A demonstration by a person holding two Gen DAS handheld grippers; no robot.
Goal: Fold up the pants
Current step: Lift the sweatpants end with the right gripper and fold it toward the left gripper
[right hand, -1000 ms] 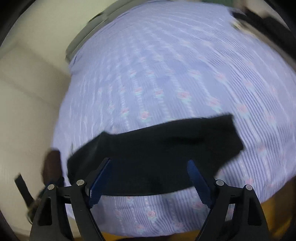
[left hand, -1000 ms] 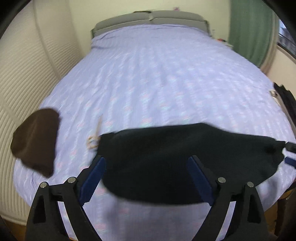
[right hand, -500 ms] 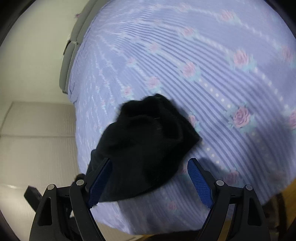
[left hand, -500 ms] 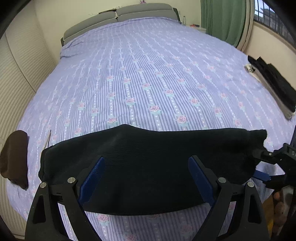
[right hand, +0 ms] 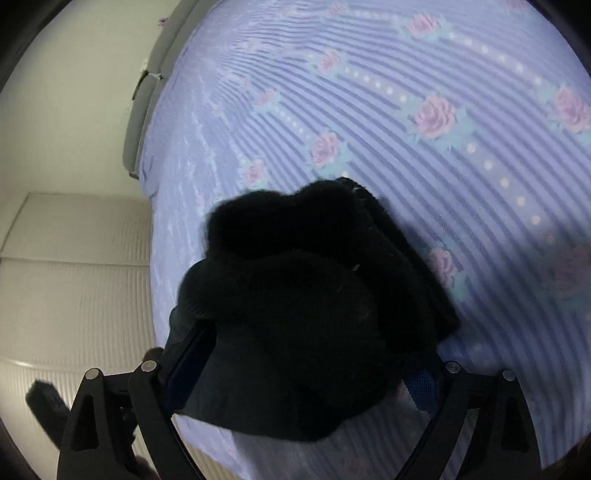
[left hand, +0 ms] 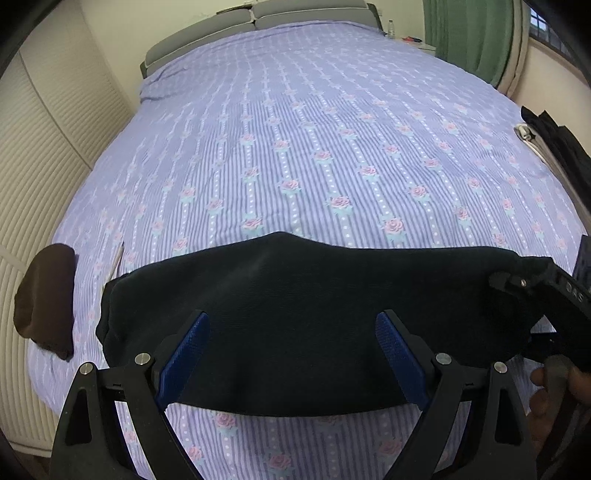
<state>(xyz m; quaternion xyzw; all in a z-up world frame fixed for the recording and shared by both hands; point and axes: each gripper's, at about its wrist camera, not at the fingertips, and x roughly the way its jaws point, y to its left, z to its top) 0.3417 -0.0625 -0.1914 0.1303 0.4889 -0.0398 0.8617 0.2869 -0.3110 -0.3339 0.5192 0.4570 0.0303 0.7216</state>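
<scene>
Since half a second ago, the black pants (left hand: 314, 317) are sitting slightly higher in the left wrist view, their left end drawn in from the frame's left edge, while in the right wrist view the bunched cloth is swelling to fill the lower centre.

At the far left of the left wrist view, a brown, soft-looking folded garment (left hand: 46, 299) is lying on the bed edge beside a ribbed cream wall panel (left hand: 33, 177). Right of it, the pants are stretching as a wide, dark, matte band of knit-like fabric across the lower half of the frame, resting on the lavender striped bedsheet (left hand: 314, 147) printed with pink roses. The left gripper (left hand: 293, 356) is hovering with its blue ribbed pads spread wide apart, gripping nothing, the cloth lying beyond and between them. At the right edge, the right gripper (left hand: 532, 295) is meeting the pants' right end. A dark pile of clothing (left hand: 557, 144) is lying along the upper right bed edge, near a green curtain (left hand: 469, 33); a grey padded headboard (left hand: 258, 18) is closing the top.

In the right wrist view, the pants (right hand: 306, 306) are heaping into a rounded, fuzzy black mound over the right gripper (right hand: 303, 373), whose fingers are standing apart with cloth bulging between them; whether they are pinching the fabric cannot be told.
</scene>
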